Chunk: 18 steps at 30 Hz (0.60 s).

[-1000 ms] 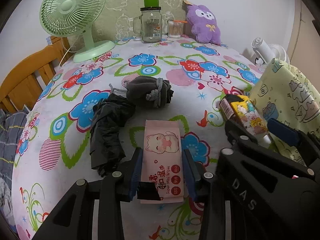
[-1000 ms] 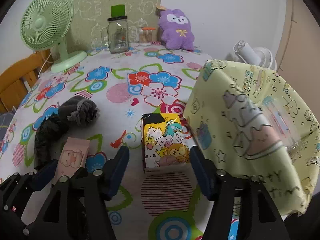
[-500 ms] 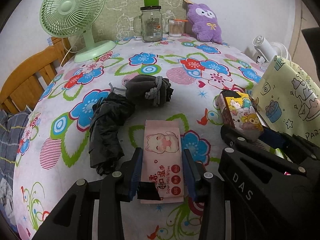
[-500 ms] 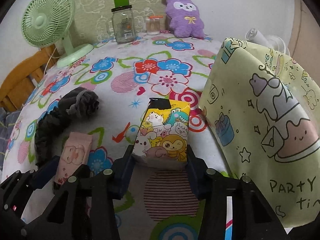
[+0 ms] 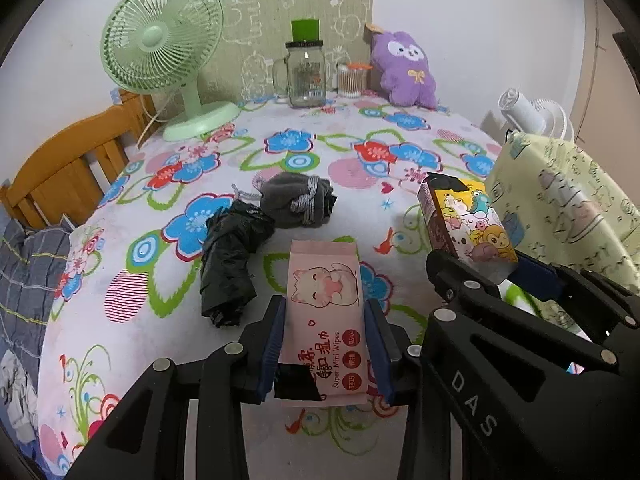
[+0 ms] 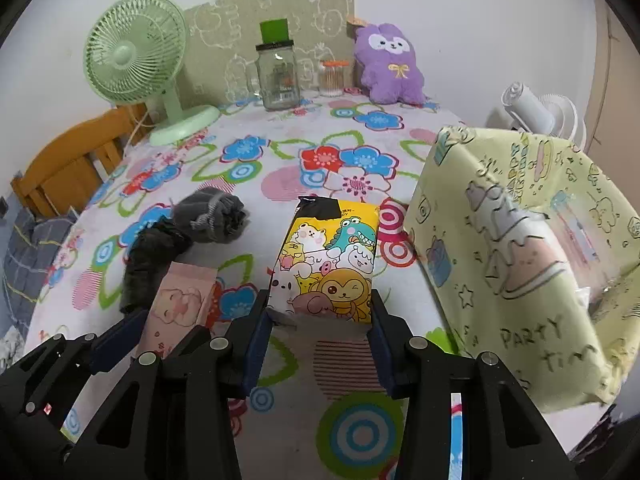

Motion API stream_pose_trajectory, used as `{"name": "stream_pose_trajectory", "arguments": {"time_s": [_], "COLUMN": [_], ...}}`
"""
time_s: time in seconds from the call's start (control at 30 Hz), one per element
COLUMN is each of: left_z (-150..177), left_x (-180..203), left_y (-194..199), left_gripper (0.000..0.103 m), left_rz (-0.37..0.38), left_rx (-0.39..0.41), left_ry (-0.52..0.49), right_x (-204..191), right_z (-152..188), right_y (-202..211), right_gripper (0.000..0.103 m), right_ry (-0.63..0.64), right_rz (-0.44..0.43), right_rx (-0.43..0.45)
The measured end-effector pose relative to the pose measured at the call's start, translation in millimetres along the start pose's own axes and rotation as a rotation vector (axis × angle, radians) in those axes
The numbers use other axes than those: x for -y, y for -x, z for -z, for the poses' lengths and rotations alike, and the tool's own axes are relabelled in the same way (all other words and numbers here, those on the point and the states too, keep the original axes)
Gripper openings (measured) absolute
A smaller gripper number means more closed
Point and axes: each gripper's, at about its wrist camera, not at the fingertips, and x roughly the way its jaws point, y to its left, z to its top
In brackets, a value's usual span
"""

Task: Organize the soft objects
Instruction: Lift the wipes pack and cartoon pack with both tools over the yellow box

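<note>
My left gripper [image 5: 324, 348] is shut on a pink wet-wipes pack [image 5: 324, 300], which lies flat on the flowered tablecloth; the pack also shows in the right wrist view [image 6: 180, 304]. My right gripper [image 6: 320, 332] is shut on a yellow cartoon tissue pack [image 6: 328, 268] and holds it lifted off the table; it also shows in the left wrist view [image 5: 464, 224]. A grey drawstring pouch [image 5: 296, 200] and a black crumpled bag [image 5: 228, 256] lie beyond the wipes. A yellow patterned gift bag [image 6: 520, 248] stands open at the right.
At the table's far edge stand a green fan [image 5: 168, 60], a glass jar [image 5: 304, 76], a cotton-swab cup [image 5: 352, 80] and a purple plush [image 5: 404, 68]. A wooden chair [image 5: 60, 168] is at the left. A white fan [image 6: 536, 108] stands behind the gift bag.
My right gripper moved in, closed on the yellow tissue pack and lifted it off the table. My left gripper stayed shut on the pink wipes pack.
</note>
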Motion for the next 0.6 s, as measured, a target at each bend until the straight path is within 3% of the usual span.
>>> {"name": "stream_pose_trajectory", "arguments": {"time_s": [0.6], "left_z": [-5.5], "left_x": [22.6], "left_y": [63.5], "left_gripper": [0.04], "left_rz": [-0.031], "left_rx": [0.126], "left_ry": [0.01], "right_x": [12.6], "right_z": [-6.4], "right_y": [71.0], "right_gripper": [0.048], "right_ry": [0.046], "right_rz": [-0.05], "right_rx": [0.121]}}
